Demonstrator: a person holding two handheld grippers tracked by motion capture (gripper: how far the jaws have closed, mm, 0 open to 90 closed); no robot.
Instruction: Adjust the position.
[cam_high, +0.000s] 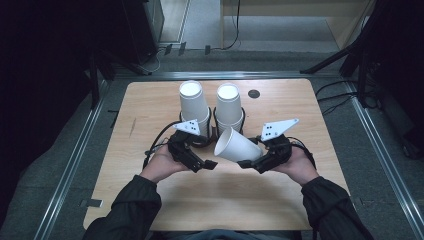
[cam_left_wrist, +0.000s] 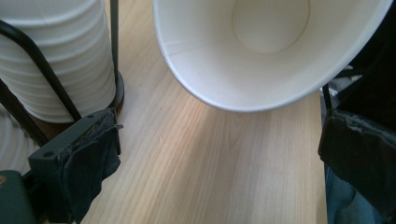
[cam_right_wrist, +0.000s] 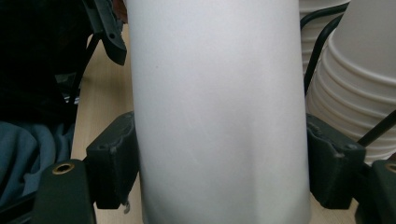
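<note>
A single white paper cup (cam_high: 237, 146) lies tilted on its side above the table, its mouth turned to the left. My right gripper (cam_high: 250, 156) is shut on it; in the right gripper view both pads press the cup's wall (cam_right_wrist: 219, 116). My left gripper (cam_high: 206, 155) stands open just left of the cup's mouth, with nothing between its jaws. The left gripper view looks into the cup's mouth (cam_left_wrist: 271, 42), with its pads (cam_left_wrist: 88, 168) wide apart. Behind the grippers stand two upside-down stacks of white cups (cam_high: 194, 102) (cam_high: 229, 102) in black wire holders.
The wooden table (cam_high: 150, 110) carries a small black disc (cam_high: 254, 93) near its back edge. A cup stack (cam_left_wrist: 56, 60) stands close to the left gripper's left jaw, and a cup stack (cam_right_wrist: 355, 93) sits right of the held cup. Dark stands and cables ring the table.
</note>
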